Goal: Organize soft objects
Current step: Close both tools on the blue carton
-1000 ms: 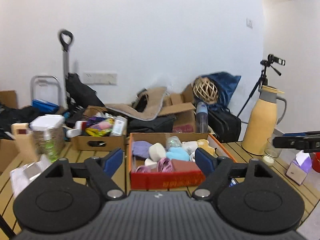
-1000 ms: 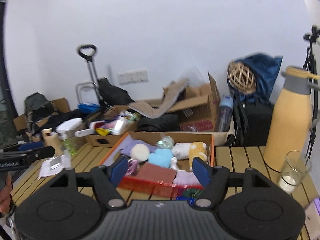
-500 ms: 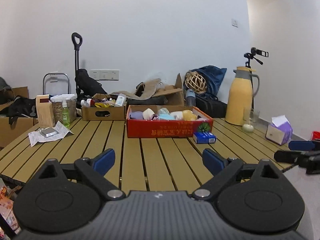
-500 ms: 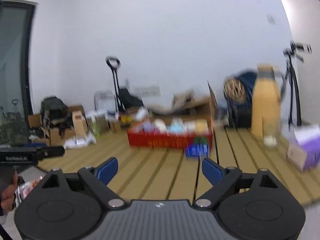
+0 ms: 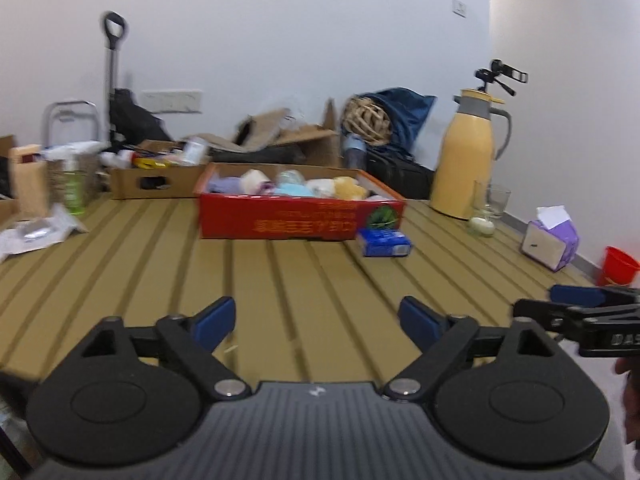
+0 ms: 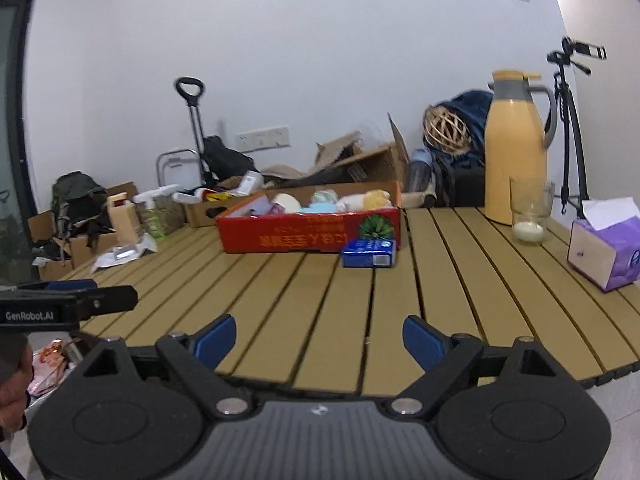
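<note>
A red cardboard box [image 5: 280,220] [image 6: 304,236] stands at the far middle of the slatted wooden table [image 5: 120,280]. It holds several soft toys [image 5: 292,188] [image 6: 360,200] in purple, white, blue and yellow. A small blue pack [image 5: 384,242] [image 6: 368,253] lies just in front of its right corner. My left gripper [image 5: 316,316] hovers over the table's near part, well short of the box; its jaws are closing with nothing between them. My right gripper [image 6: 320,336] hangs open and empty at the table's near edge, to the right of the left one.
A yellow thermos jug [image 6: 516,148], a glass [image 6: 530,210] and a purple tissue box [image 6: 604,252] stand on the right. At far left are a brown box of bottles [image 5: 156,178], a green spray bottle [image 5: 74,194] and papers. A red bucket [image 5: 618,266] and tripod [image 6: 572,120] stand beyond the table.
Both grippers have drawn back from over the red box and sunk lower. A wide stretch of table now lies between them and the box. Neither has taken hold of anything.
</note>
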The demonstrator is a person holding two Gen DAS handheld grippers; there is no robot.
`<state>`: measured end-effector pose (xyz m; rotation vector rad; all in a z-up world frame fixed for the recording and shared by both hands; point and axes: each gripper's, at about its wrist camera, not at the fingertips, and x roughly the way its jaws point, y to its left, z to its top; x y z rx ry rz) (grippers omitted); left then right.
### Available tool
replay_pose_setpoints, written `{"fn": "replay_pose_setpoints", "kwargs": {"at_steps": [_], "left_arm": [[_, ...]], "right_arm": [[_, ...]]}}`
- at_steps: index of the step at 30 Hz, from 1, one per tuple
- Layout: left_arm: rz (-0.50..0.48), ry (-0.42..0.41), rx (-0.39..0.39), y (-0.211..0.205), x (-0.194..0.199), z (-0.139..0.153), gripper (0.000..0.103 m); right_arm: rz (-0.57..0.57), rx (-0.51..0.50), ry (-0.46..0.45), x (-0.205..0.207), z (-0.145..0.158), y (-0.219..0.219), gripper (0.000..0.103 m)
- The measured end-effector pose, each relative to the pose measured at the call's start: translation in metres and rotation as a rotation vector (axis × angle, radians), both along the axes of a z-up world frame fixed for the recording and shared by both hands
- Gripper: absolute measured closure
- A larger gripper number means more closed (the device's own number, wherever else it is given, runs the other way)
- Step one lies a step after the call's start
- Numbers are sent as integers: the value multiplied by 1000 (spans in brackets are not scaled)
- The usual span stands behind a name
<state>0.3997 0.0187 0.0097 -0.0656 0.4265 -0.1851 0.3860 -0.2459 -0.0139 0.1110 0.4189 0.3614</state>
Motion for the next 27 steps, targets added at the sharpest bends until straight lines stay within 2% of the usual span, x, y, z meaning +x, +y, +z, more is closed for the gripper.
{"fn": "replay_pose_setpoints", "kwargs": {"at_steps": [3, 7, 10, 14, 15, 17, 21, 25, 27], "left_arm": [[-48, 36, -35, -13, 51, -2, 27], [-75, 87, -73, -35, 133, -11, 31], [-100, 148, -122, -47, 196, -23, 45], [-126, 234, -200, -58, 265, -44, 58], [-131, 258, -214, -60, 276, -50, 63], [-139, 302, -262, -59, 290, -63, 68], [-175, 318, -337, -53, 298, -72, 72], [-172, 314, -345, -53, 297, -72, 72], [-168, 311, -345, -53, 293, -70, 72]], "right_arm": [[-11, 30, 32, 41, -3, -5, 16], [-21, 85, 68, 112, -6, -14, 25], [-56, 121, 105, 173, -14, -16, 33], [-75, 154, 190, 250, -34, -12, 48], [-77, 164, 211, 266, -40, -12, 55], [-89, 176, 241, 289, -51, -10, 65], [-67, 247, 266, 305, -67, -10, 74], [-57, 263, 266, 309, -68, -9, 74], [-61, 274, 268, 307, -67, -10, 79]]}}
